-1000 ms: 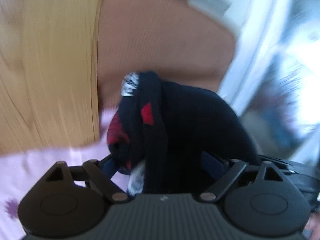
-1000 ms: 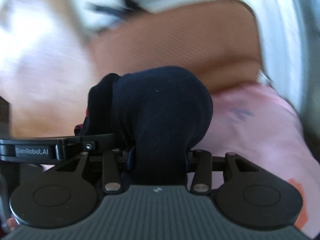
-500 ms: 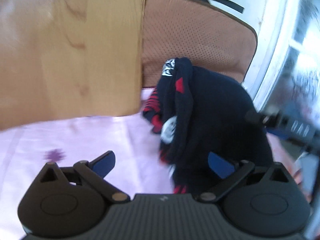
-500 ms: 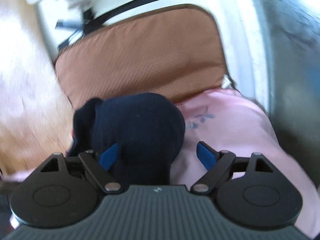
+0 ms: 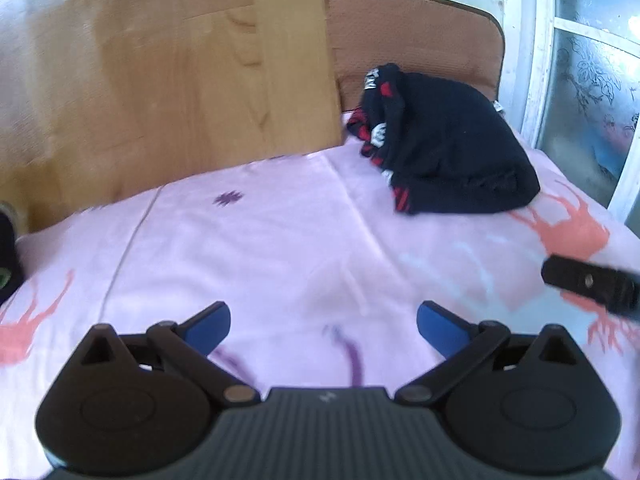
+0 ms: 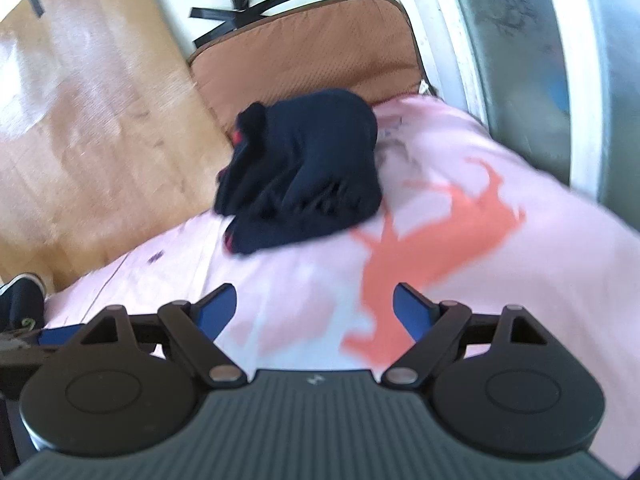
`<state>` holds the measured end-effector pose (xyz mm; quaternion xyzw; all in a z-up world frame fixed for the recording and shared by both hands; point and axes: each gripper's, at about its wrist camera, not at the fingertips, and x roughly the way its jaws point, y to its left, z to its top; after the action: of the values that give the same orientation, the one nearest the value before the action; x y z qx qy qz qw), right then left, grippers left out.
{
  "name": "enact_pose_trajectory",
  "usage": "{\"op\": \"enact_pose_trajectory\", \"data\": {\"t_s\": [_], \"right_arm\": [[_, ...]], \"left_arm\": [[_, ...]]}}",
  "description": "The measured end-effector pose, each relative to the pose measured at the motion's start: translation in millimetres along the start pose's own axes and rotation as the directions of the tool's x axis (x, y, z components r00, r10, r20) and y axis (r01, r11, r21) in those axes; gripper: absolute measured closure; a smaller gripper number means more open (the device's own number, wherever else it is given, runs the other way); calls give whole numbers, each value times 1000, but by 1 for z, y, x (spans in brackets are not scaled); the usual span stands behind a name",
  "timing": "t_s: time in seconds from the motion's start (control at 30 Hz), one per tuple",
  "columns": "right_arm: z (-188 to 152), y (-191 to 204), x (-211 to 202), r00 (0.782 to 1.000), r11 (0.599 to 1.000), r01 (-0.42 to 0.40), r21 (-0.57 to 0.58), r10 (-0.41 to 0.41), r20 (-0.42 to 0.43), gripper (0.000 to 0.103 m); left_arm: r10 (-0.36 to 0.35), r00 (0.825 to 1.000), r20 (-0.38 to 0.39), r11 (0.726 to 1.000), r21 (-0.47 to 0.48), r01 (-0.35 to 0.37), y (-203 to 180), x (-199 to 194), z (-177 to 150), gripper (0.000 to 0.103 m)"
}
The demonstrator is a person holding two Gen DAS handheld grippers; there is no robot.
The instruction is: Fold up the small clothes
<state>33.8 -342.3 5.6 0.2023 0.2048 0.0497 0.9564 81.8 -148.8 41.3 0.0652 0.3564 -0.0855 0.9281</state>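
A folded dark navy garment [image 5: 444,148] with red and white trim lies bunched on the pink sheet [image 5: 280,248] at the far end, against a brown cushion [image 5: 408,36]. It also shows in the right wrist view [image 6: 308,172]. My left gripper [image 5: 323,324] is open and empty, well back from the garment. My right gripper [image 6: 315,306] is open and empty, also back from it. Part of the right gripper shows at the right edge of the left wrist view [image 5: 592,286].
A wooden board [image 5: 160,72] stands along the left of the bed. A white-framed frosted window [image 5: 592,80] is on the right. A dark shoe [image 6: 22,300] sits at the far left. The sheet has orange deer prints [image 6: 440,232].
Both grippers opened and let go of the navy garment, then drew back. The garment now rests on the sheet by the cushion.
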Motion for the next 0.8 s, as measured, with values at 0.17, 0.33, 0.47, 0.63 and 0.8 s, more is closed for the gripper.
{"op": "enact_pose_trajectory", "data": {"t_s": [0.17,0.33,0.47,0.63,0.8], "right_arm": [[-30,15,-20,999,998,32,49,-33,33,16],[-51,25,-34,993,993,84,84,-90,78,15],[-56,32,-34,988,988,116,97,-125,93,14],[-59,38,-33,983,986,148,71,-155,99,14],[-61,41,-32,980,985,163,54,-168,104,13]], "left_arm": [[2,1000,13,1000,-30,-2,18,-20,-22,0],[33,998,53,999,-19,-32,26,-33,-37,0],[61,996,69,998,-16,-60,32,-37,-42,0],[63,993,96,997,-42,-60,41,-40,-44,0],[104,985,137,993,-68,-95,45,-44,-44,0]]}}
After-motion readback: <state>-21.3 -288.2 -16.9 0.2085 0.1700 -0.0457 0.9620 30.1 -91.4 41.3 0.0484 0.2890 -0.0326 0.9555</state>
